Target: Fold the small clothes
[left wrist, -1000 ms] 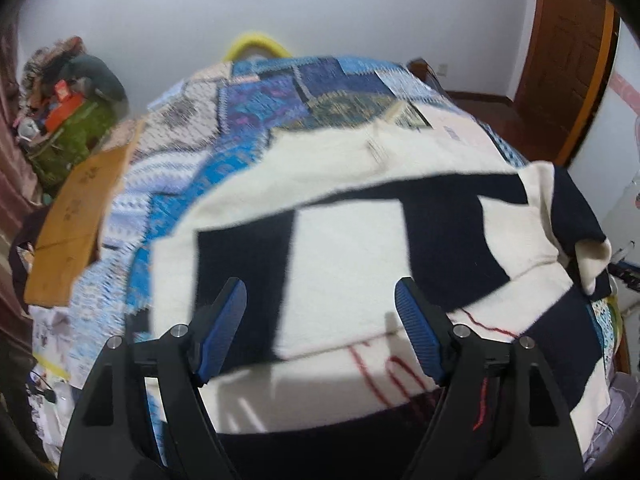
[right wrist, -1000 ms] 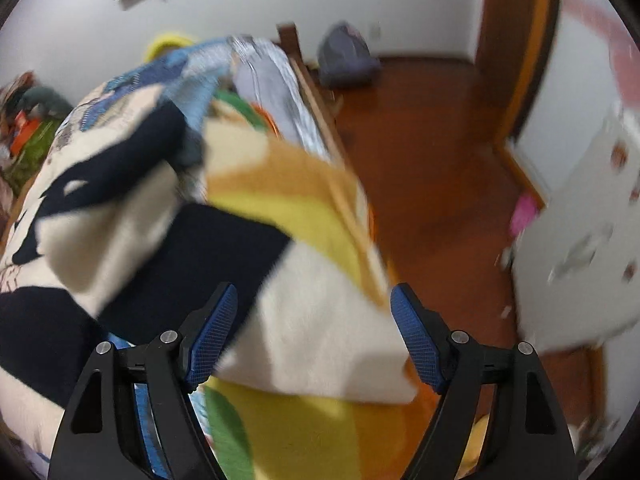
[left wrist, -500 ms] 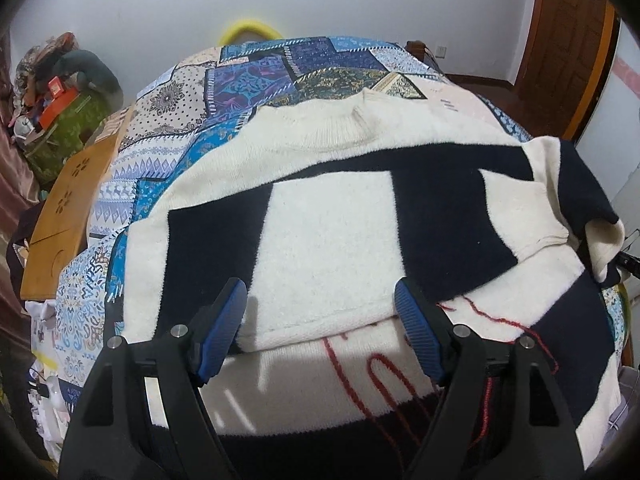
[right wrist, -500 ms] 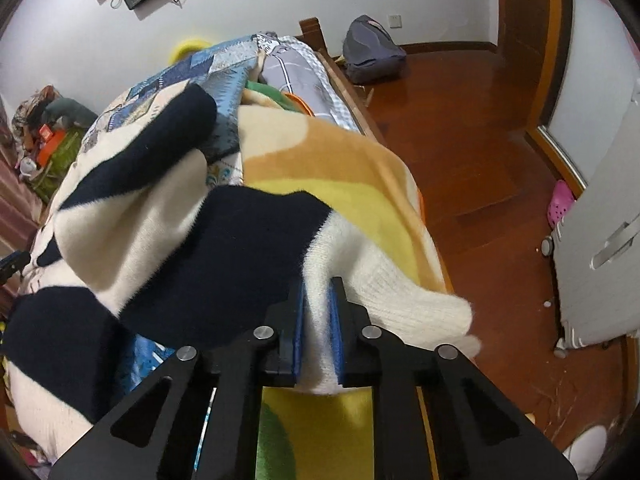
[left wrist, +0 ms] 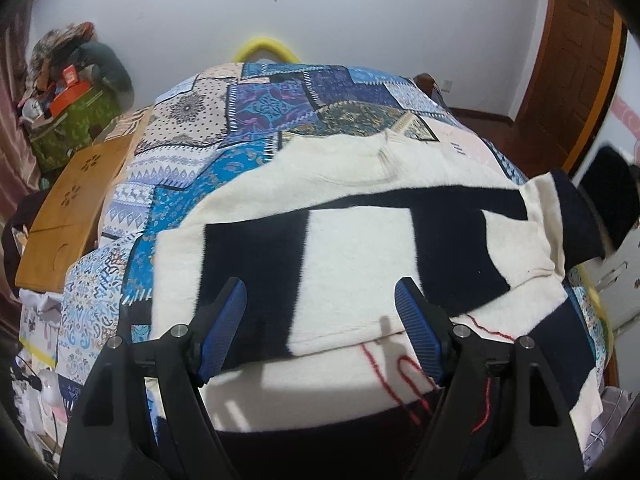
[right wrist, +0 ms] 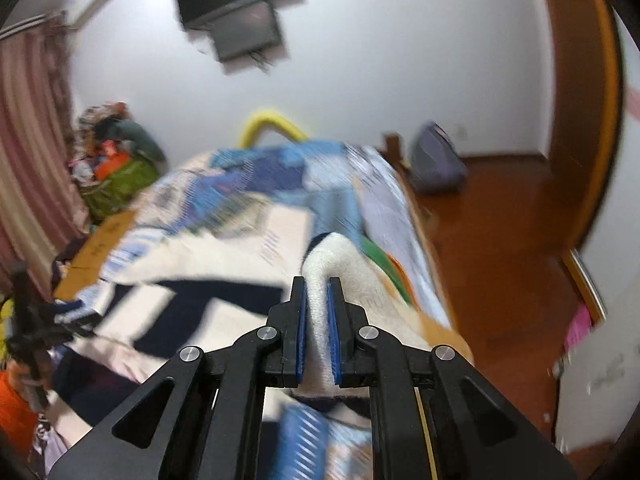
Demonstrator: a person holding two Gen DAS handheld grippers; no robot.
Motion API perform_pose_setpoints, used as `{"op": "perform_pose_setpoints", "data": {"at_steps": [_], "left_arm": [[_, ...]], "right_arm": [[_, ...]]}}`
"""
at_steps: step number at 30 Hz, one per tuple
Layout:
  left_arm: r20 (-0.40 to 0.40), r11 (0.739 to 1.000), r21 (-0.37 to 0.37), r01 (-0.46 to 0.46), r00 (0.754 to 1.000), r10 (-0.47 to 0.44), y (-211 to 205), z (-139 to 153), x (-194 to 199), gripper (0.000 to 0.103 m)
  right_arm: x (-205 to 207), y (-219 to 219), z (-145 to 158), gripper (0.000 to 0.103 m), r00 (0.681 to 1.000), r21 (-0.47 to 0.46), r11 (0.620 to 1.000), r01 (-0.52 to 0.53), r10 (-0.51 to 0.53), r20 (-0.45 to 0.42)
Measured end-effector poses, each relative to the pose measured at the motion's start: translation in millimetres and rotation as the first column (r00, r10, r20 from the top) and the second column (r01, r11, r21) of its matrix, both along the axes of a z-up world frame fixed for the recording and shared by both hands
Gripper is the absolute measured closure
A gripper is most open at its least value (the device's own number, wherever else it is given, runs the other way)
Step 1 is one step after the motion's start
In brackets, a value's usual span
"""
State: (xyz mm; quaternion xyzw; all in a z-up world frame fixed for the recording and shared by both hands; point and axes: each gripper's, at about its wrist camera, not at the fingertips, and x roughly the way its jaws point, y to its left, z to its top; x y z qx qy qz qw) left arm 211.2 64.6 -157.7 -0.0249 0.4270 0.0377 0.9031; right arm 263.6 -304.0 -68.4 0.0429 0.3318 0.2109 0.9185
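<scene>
Lifted clear of the bed [right wrist: 384, 200] in half a second, sweater sleeve [right wrist: 340, 264] pinched in right gripper [right wrist: 317, 300]; left gripper [left wrist: 320, 312] spread over sweater [left wrist: 352, 264], so fold likely underway

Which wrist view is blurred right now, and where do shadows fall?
Right wrist view: heavy motion blur on the bedspread and sweater; the right tongs, shut on a cream sleeve, stay sharp. Left wrist view: mostly crisp, fisheye-bowed; the open left tongs cast soft shadows on the sweater.
</scene>
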Motion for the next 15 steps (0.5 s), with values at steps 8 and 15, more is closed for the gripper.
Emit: {"op": "perform_pose_setpoints", "data": {"at_steps": [8,15], "left_arm": [[0.037,0.999,-0.022,-0.045,0.998,0.046,32,10,-19,0.027],[0.053,0.995,-0.04,-0.091,0.994,0.093,61,16,-36,0.027]], "right_arm": [[8,109,33,0.094,0.971,0.035,0.974,-0.226,0.222,0.091],[11,211,18,0.094,0.921,0.023,0.921,-0.388,0.387,0.054]]}}
